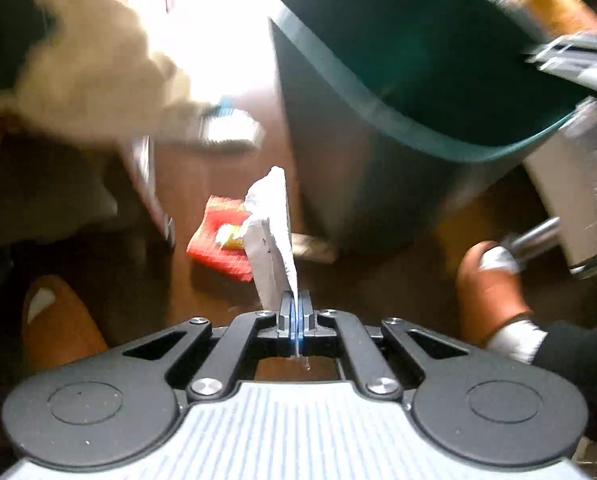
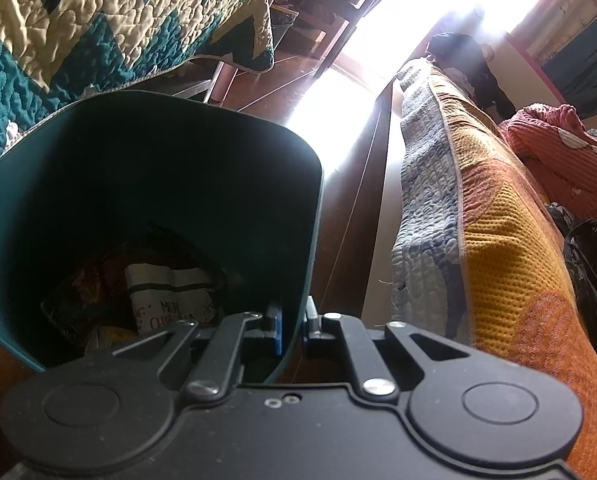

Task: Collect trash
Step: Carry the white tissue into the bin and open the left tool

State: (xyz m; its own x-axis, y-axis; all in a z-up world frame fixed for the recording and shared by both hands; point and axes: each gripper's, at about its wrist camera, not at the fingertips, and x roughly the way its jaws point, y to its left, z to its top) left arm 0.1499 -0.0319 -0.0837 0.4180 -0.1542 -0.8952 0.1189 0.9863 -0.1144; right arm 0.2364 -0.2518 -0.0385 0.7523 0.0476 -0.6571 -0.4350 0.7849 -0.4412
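Left gripper (image 1: 296, 312): jaws closed on a white paper scrap (image 1: 272, 236), which stands up and forward from the fingertips, long axis along the fingers. Right gripper (image 2: 294, 328): jaws narrowed onto the rim of the green bin (image 2: 158, 184), one finger inside the wall, one outside; the bin appears tilted, mouth toward the camera, with printed paper and wrappers (image 2: 166, 300) already lying at the bottom. Key relation, left wrist view: the bin (image 1: 398, 92) mouth lies up and to the right of the held scrap, near but apart, opening angled toward it; the left gripper is the one placed to deliver. Judged next move: carry the scrap up and rightward over the rim, then release. Other items: a red wrapper (image 1: 218, 240) on the brown floor just behind the scrap, uncollected; a foot in an orange slipper (image 1: 490, 292) lower right; quilted bedding (image 2: 98, 28) on either side. Nothing visible blocks the path to the bin; the view is motion-blurred.
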